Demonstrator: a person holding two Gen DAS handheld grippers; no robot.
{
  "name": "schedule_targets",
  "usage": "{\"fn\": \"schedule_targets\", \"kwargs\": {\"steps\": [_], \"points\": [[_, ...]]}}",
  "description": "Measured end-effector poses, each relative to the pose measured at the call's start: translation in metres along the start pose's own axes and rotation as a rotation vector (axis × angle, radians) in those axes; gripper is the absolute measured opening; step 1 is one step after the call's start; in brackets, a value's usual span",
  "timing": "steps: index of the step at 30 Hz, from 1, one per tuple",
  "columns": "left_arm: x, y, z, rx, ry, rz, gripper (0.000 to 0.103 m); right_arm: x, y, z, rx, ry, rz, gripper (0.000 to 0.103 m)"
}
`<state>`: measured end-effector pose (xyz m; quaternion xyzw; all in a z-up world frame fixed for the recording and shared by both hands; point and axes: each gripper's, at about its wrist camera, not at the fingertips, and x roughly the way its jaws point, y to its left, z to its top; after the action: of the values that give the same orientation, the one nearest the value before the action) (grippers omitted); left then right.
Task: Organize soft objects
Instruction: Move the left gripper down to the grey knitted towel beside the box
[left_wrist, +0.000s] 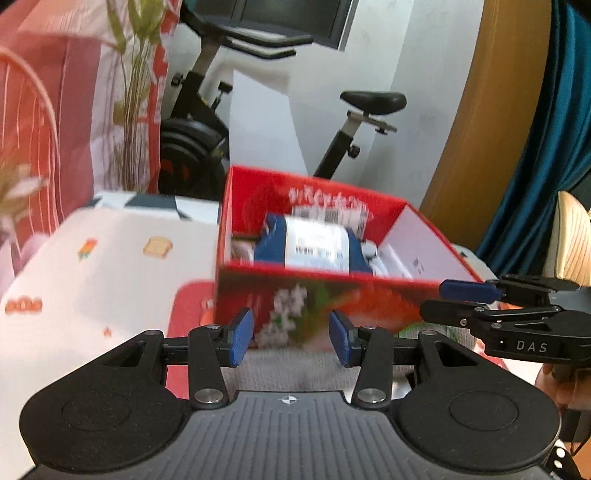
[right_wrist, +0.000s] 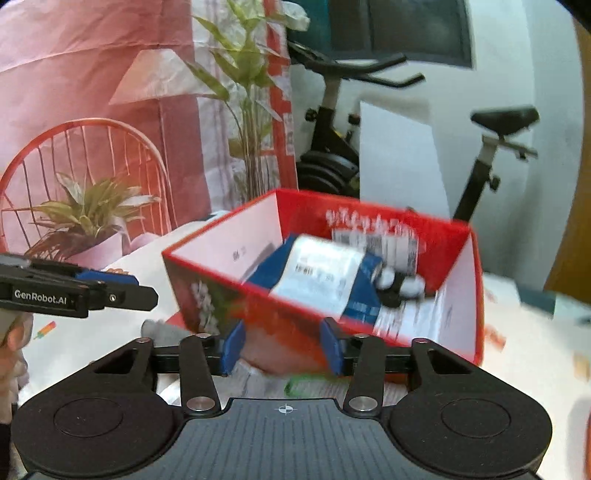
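Observation:
A red cardboard box (left_wrist: 317, 295) (right_wrist: 280, 317) with a flower print stands open on the table, right beyond both grippers. Inside lies a blue packet with a white label (left_wrist: 317, 245) (right_wrist: 321, 277), with small white things beside it. My left gripper (left_wrist: 291, 340) is open, its blue pads (left_wrist: 242, 338) apart over a grey knitted cloth (left_wrist: 288, 367) at the box's front. My right gripper (right_wrist: 282, 349) is open too, and a pale soft bundle (right_wrist: 258, 360) lies below the gap. Each gripper shows side-on in the other's view, with nothing in it that I can see.
The table carries a white cloth with small food prints (left_wrist: 110, 266) and a red mat (left_wrist: 188, 314) under the box. An exercise bike (left_wrist: 207, 122) stands behind, by a printed pink backdrop (right_wrist: 92, 110). A wooden panel (left_wrist: 491, 110) and teal curtain (left_wrist: 554, 147) stand right.

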<state>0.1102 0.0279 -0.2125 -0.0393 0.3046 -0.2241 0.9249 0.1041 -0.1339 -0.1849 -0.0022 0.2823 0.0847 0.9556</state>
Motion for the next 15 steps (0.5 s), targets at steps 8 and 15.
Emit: {"fn": "schedule_targets", "kwargs": {"steps": [8,15], "points": [[0.0,0.004,-0.03,-0.056,0.053,0.01,0.046,-0.006,0.011,-0.051,0.113,0.018,-0.009,0.024],[0.005,-0.001,-0.052,-0.077,0.084,0.026,0.045,-0.004,0.023,-0.09,0.131,0.073,-0.014,0.024]]}}
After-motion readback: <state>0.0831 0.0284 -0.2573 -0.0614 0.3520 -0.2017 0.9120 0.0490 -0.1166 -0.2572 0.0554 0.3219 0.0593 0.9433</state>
